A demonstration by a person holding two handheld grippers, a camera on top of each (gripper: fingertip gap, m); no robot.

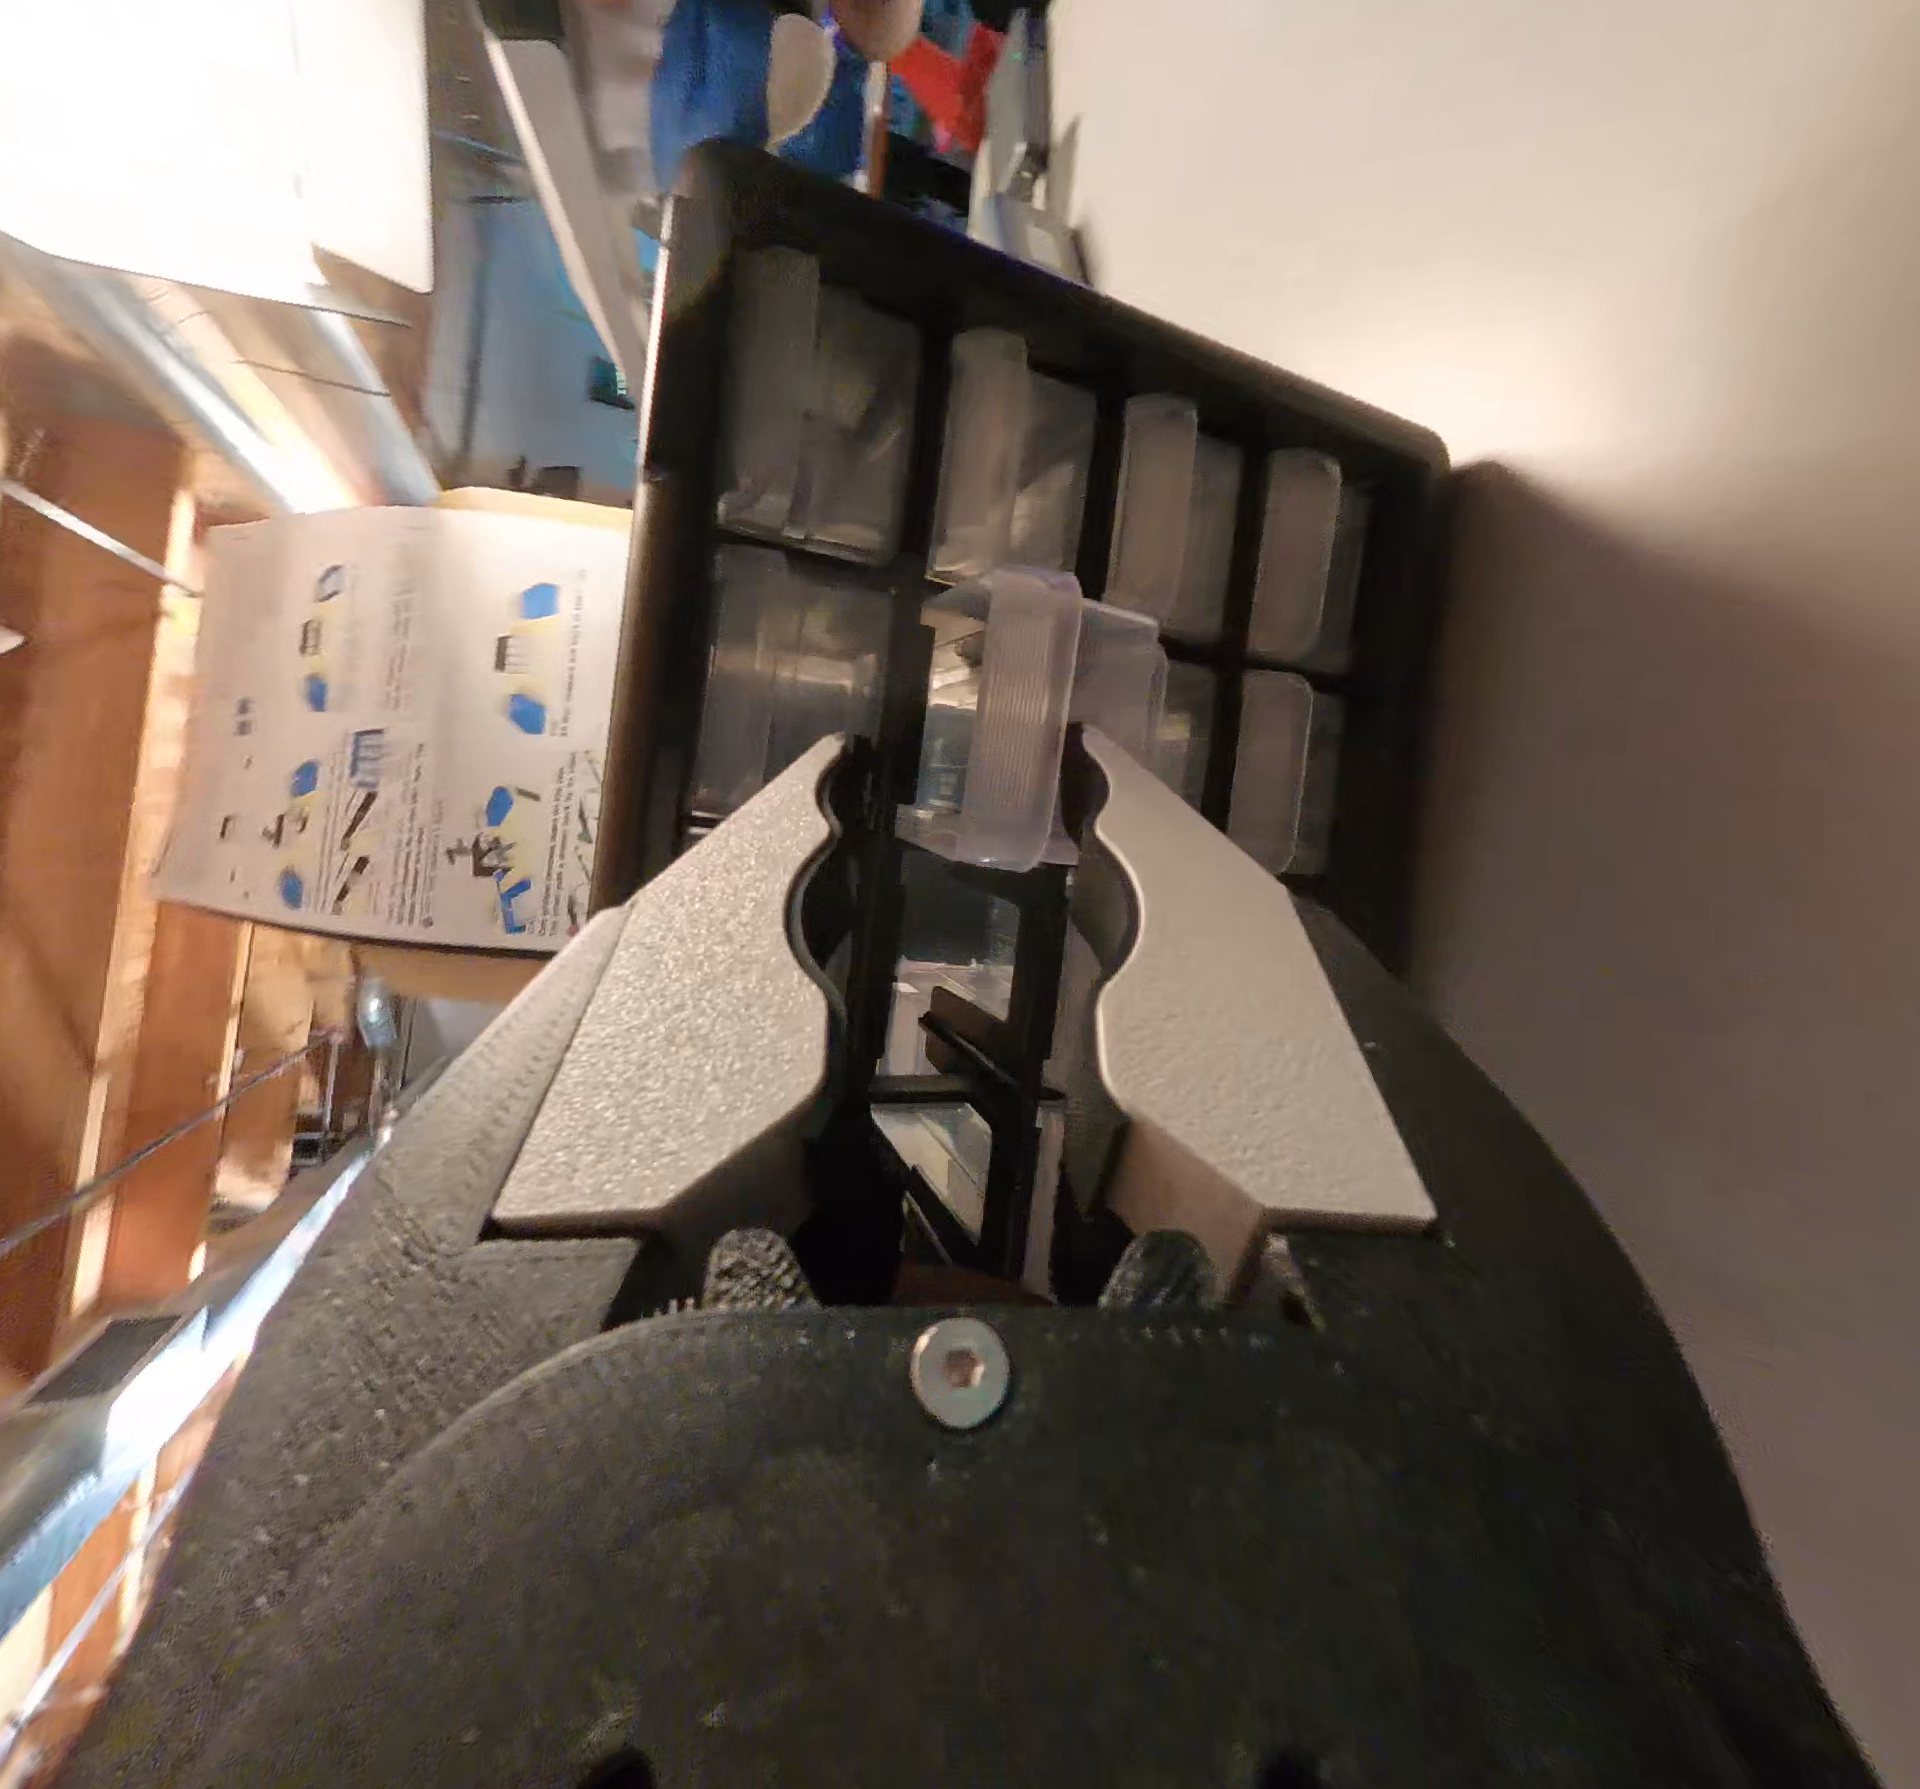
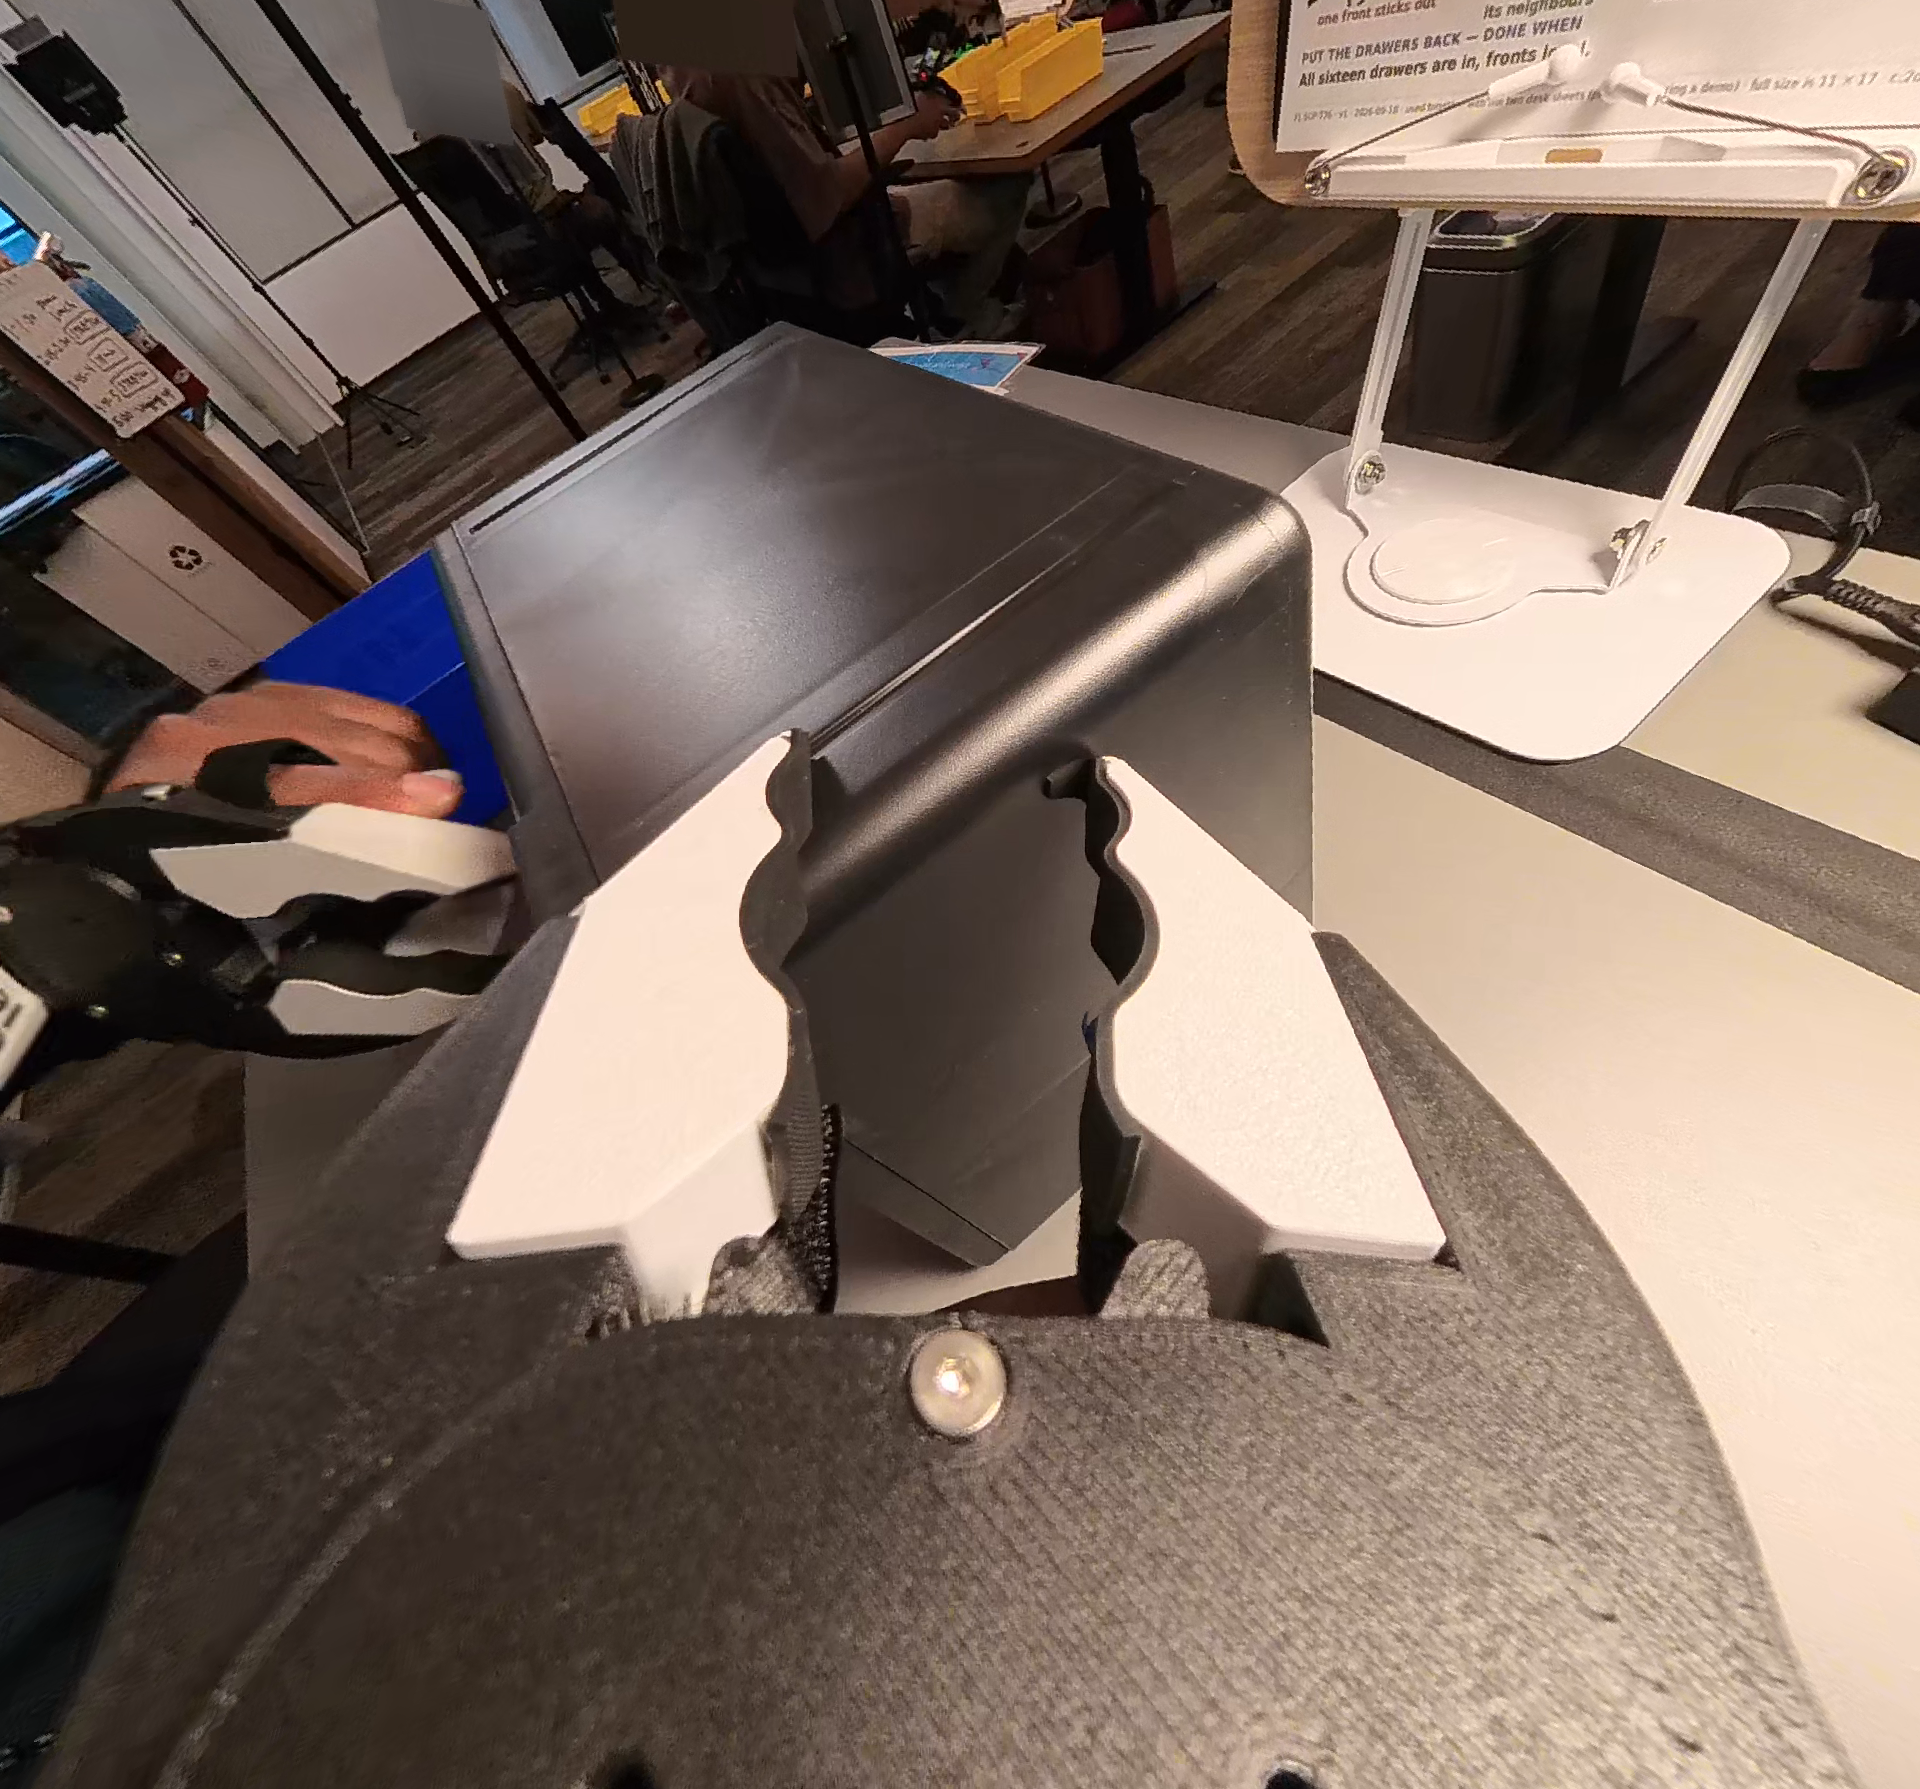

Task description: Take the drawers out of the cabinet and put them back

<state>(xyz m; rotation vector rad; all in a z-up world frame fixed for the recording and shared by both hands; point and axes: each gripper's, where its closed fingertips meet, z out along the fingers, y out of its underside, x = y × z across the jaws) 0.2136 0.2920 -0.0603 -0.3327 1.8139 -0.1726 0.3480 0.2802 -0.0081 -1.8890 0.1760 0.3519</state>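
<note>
1. The cabinet (image 2: 883,596) is a black plastic box standing on the pale bench (image 2: 1662,1064), with a blue bin (image 2: 384,669) just beside it. Its front is a grid of small clear drawers; most sit flush in their slots.

2. One clear drawer (image 1: 1013,700) sticks out of the grid, and its ribbed pull tab (image 1: 1008,731) faces the left gripper (image 1: 961,773). The slot below it looks empty.

3. The left gripper's jaws stand apart — the tab lies between the fingertips, close to the right-hand finger (image 1: 1122,804), with a clear gap to the other. I judge nothing is held.

4. The right gripper (image 2: 945,783) straddles the cabinet's rounded top corner with its jaws wide apart; neither pad plainly presses on the shell, so it seems to steady the box at most.

5. Handling, as a judgement: the drawer is thin, stiff moulded plastic, light, and probably smooth enough to slip. The ribs on the tab are the sensible place to pinch — squarely across the tab, not at its edge.

6. The cabinet itself looks light enough to slide or tip when a drawer sticks, so bracing the top makes sense.

7. Risk: a skewed pull could jam the drawer in its rails, or a hard squeeze could flex the tab.
</note>
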